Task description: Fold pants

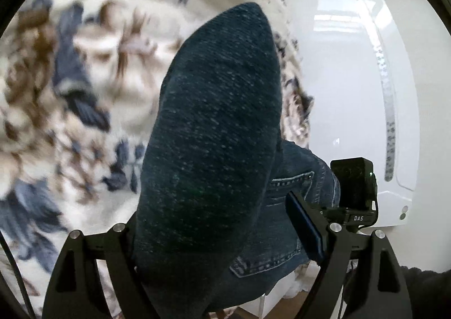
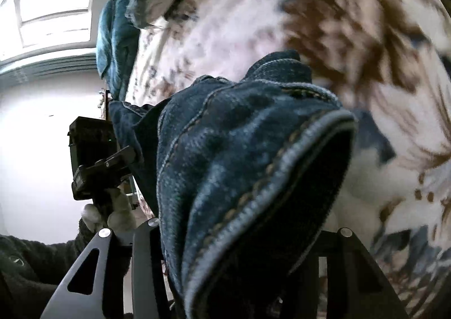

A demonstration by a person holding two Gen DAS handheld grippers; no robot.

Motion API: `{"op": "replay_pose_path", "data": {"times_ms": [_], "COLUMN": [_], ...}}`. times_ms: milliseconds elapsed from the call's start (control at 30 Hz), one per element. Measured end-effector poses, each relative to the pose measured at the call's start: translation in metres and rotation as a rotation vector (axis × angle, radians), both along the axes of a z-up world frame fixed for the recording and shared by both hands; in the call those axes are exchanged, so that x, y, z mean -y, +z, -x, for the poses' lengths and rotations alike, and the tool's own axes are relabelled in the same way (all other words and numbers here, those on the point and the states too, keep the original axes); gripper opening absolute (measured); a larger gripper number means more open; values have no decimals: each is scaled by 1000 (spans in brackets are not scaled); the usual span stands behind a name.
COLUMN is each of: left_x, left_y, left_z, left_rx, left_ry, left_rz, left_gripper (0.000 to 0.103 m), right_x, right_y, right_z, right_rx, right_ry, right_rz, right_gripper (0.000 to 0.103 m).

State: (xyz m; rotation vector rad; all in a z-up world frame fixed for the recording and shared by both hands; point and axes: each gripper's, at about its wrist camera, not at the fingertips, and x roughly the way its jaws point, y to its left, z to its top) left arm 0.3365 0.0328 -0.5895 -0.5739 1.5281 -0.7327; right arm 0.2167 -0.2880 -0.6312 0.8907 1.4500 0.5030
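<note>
Pants (image 1: 214,127) bunched, both grippers raised, clamping denim

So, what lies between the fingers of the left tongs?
In the left wrist view, a fold of the jeans lies between the left tongs; whether they pinch it is hidden.

A floral bedspread (image 1: 93,45) in cream with brown and blue blossoms covers the bed, its pattern smeared by blur. A glossy white wardrobe panel (image 1: 352,79) stands beside it, catching window reflections. A teal blanket (image 2: 117,37) hangs bunched at the bed's far edge, below a bright window (image 2: 53,0) and near a pale wall (image 2: 33,127).
</note>
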Motion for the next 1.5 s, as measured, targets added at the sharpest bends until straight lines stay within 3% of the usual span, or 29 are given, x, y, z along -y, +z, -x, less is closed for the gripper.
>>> {"op": "replay_pose_path", "data": {"times_ms": [167, 267, 467, 633, 767, 900, 1067, 1100, 1133, 1233, 1400, 1467, 1500], "left_x": [-10, -19, -38, -52, -61, -54, -50, -51, -51, -50, -47, -43, -41], "left_y": [55, 93, 163, 187, 170, 116, 24, 14, 9, 20, 32, 39, 45], "left_z": [-41, -82, -194, -301, -375, -428, -467, -467, -466, -460, -439, -431, -427], "left_rx": [52, 90, 188, 244, 265, 229, 153, 134, 124, 171, 164, 176, 194], "left_ry": [32, 62, 134, 177, 178, 158, 114, 103, 103, 112, 113, 107, 109], "left_rz": [-12, -28, -44, -39, -68, -103, -388, -361, -349, -359, -353, -379, -400], "left_gripper": [83, 83, 83, 83, 83, 83, 87, 87, 87, 87, 86, 86, 86], "right_x": [-18, -31, -42, -74, -88, -87, -66, -61, -59, -55, -50, -50, -50], "right_y": [57, 93, 178, 210, 200, 150, 77, 67, 64, 66, 88, 96, 107], "right_z": [-42, -92, -225, -364, -456, -522, -544, -546, -546, -550, -558, -560, -557], "right_rx": [62, 111, 239, 298, 300, 254, 138, 121, 118, 117, 126, 117, 125], "right_ry": [11, 41, 98, 138, 149, 123, 79, 68, 64, 58, 55, 69, 70], "right_rz": [-12, -15, 0, 18, 37, 68, 177, 179, 190, 195, 302, 339, 416], "right_gripper": [49, 49, 49, 49, 49, 49, 49, 52, 57, 62, 64, 73, 85]}}
